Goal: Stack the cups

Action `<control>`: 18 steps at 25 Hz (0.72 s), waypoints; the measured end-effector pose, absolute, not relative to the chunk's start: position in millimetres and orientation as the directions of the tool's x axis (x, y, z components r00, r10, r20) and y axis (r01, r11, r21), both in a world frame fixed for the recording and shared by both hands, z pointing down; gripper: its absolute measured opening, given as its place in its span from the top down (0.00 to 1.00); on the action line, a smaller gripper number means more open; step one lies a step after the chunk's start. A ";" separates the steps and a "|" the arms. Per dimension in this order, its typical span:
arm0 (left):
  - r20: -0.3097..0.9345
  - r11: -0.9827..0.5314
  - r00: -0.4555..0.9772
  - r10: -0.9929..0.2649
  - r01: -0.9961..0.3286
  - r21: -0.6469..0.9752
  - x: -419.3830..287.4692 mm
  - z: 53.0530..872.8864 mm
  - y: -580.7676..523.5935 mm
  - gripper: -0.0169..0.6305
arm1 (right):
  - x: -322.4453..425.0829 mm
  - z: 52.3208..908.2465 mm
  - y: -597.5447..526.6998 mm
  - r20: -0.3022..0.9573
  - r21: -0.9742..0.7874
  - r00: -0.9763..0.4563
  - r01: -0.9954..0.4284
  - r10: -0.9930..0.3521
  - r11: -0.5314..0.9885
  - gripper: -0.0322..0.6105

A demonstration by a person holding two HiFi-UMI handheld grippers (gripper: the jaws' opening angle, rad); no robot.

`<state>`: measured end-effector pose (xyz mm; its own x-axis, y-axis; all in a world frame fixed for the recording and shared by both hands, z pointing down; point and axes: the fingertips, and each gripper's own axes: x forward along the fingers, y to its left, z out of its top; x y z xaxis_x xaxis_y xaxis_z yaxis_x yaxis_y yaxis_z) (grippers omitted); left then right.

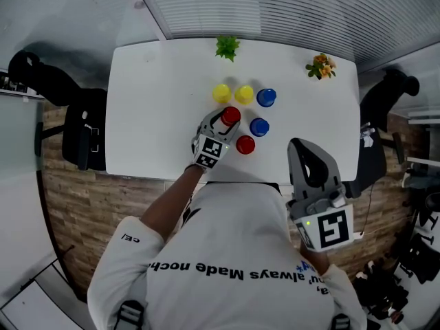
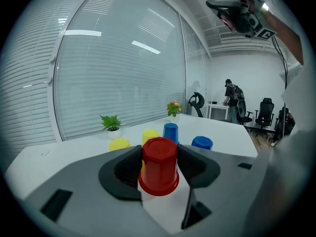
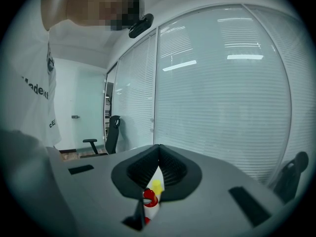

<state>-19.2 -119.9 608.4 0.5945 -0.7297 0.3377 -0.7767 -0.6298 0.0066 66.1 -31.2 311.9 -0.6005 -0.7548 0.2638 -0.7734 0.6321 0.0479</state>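
Left tool (image 2: 159, 154) gripping red cup (image 2: 159, 169)
We held it upright; other red cup (image 1: 245, 144) sat just beside it; right tool (image 1: 303, 150), closed, farther off.

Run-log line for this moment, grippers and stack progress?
left gripper: shut on red cup | right gripper: shut, empty, off table | stack: not started

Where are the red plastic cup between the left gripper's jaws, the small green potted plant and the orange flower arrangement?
red plastic cup (image 2: 159, 166): left gripper view, on its side wall.
green potted plant (image 1: 227, 47): head view, on its leaves.
orange flower arrangement (image 1: 321, 66): head view, on its blooms.
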 end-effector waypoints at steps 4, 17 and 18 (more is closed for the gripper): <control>0.315 -0.633 0.601 -0.734 -0.774 0.003 -16.0 589.8 -120.8 0.59 | 67.0 310.3 -27.7 0.258 0.049 -0.600 -0.774 -0.757 0.631 0.94; 0.273 -0.639 0.613 -0.742 -0.769 -0.012 -15.7 550.7 -135.1 0.59 | 65.4 305.7 -20.0 0.242 0.064 -0.601 -0.774 -0.762 0.630 0.94; 0.271 -0.640 0.612 -0.743 -0.768 -0.017 -15.9 548.5 -137.1 0.59 | 65.3 304.8 -19.9 0.241 0.065 -0.601 -0.774 -0.762 0.630 0.94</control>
